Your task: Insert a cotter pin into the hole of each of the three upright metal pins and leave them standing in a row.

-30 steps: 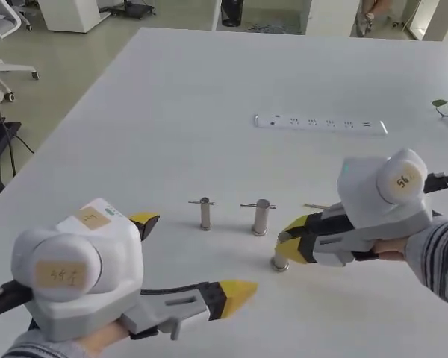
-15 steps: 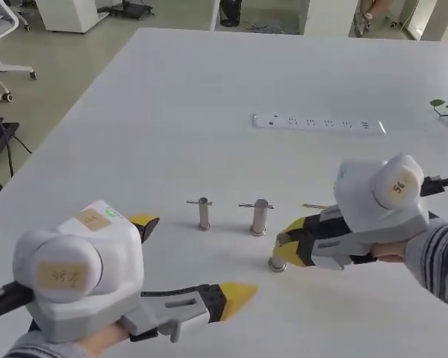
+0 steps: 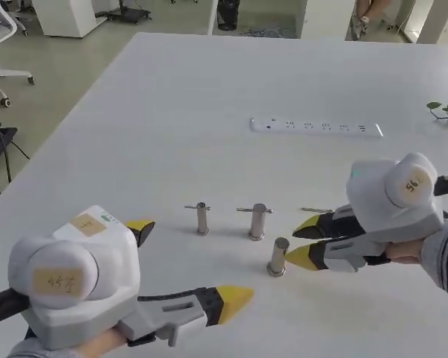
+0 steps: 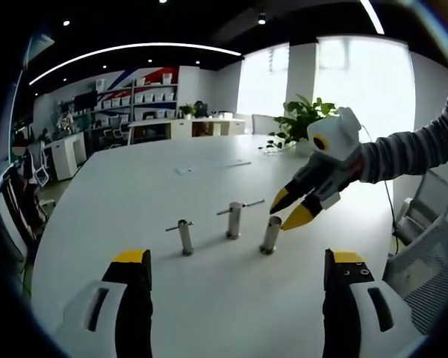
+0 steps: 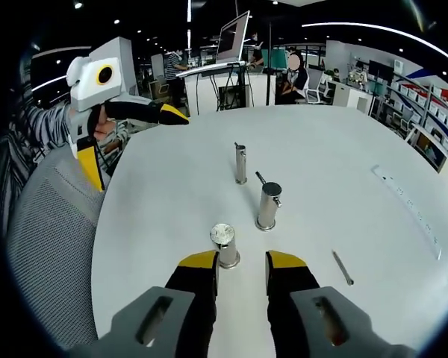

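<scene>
a white power strip (image 3: 316, 127) lies on the white tabletop (image 3: 172, 112); green leaves (image 3: 444, 109) sit near its right edge.

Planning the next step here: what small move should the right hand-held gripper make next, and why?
Probably shift the right hand-held gripper to the loose cotter pin lying on the table and grasp it: its jaws stand open and empty, and the nearest metal pin has no cotter pin yet.

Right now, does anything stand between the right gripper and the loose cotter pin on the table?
Nothing visible does. The cotter pin lies on the bare table beside the right gripper, whose open jaws point at the third pin.
</scene>
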A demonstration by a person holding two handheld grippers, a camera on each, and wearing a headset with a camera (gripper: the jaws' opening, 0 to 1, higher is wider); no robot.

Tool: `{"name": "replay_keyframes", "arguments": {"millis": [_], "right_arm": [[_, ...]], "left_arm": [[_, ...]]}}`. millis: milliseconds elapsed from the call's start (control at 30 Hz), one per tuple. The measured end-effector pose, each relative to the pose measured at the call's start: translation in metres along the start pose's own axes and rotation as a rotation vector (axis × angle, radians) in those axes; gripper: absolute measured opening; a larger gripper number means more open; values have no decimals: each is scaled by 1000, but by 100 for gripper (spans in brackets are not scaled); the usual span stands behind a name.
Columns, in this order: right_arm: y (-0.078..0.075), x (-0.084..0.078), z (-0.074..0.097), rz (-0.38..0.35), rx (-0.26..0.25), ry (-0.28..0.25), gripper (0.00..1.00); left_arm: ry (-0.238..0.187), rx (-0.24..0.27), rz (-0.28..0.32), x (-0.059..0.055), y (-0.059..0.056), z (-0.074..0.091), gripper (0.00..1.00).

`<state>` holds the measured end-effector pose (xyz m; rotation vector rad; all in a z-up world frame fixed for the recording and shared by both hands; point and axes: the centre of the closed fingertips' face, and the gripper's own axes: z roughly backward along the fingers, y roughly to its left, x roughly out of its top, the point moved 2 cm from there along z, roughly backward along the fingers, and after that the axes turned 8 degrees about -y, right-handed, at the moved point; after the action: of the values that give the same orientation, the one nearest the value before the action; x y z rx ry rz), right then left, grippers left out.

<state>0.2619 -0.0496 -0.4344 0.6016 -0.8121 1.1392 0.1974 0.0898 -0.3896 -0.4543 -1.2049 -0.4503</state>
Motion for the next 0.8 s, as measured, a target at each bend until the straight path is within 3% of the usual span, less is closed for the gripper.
{"name": "replay_keyframes", "arguments": {"millis": [200,433,800], "right_arm": [[-23,-3,13,-4,-37,30,22],[-52,-12,25,9,-79,125,23],[-91,-31,25,29,-94,243,21]], "left_arm": [[1,8,3,1,1,-1,99],[5,2,-8,1,1,-2,99],[7,17,-3,-4,7,-3,98]]}}
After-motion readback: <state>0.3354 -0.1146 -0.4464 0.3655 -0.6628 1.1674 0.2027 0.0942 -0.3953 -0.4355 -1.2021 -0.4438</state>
